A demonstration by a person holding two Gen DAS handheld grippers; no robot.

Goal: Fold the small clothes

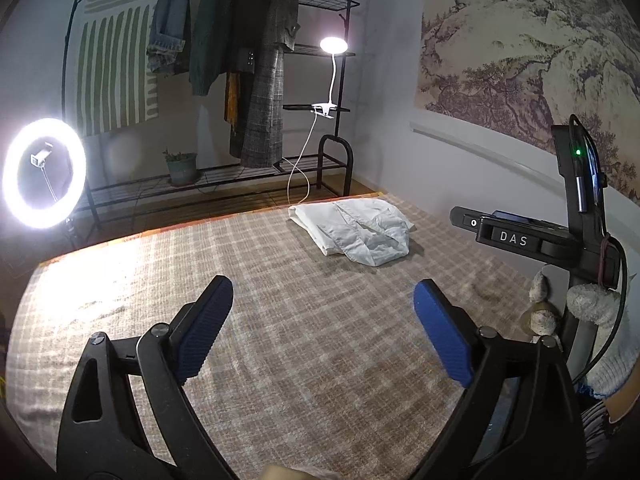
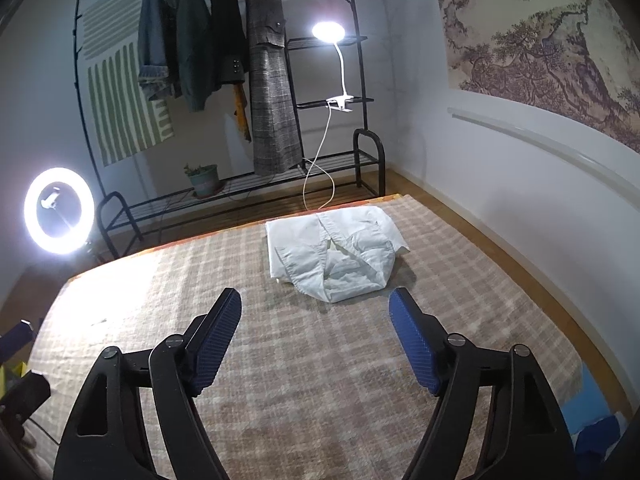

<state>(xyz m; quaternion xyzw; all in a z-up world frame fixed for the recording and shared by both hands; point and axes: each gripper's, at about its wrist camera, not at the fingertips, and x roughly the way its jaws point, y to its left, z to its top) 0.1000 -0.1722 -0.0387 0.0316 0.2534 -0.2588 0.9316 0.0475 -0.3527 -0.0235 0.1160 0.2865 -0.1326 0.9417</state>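
A small white garment (image 1: 354,230) lies folded in a loose bundle near the far edge of the plaid bed cover (image 1: 280,280). My left gripper (image 1: 322,300) hovers over the cover well short of it, jaws wide apart, nothing between the blue pads (image 1: 204,332). In the right wrist view the same white garment (image 2: 334,254) sits just beyond my right gripper (image 2: 316,312), which also stands open and empty, blue pads (image 2: 414,344) spread. The right gripper's body, held in a gloved hand (image 1: 600,308), shows at the right edge of the left wrist view.
A black clothes rack (image 2: 248,80) with hanging coats stands past the bed's far edge, a clip lamp (image 2: 329,32) on its shelf and a potted plant (image 2: 204,178) on its low rail. A ring light (image 2: 59,210) glows at left. A wall (image 2: 500,184) runs along the right.
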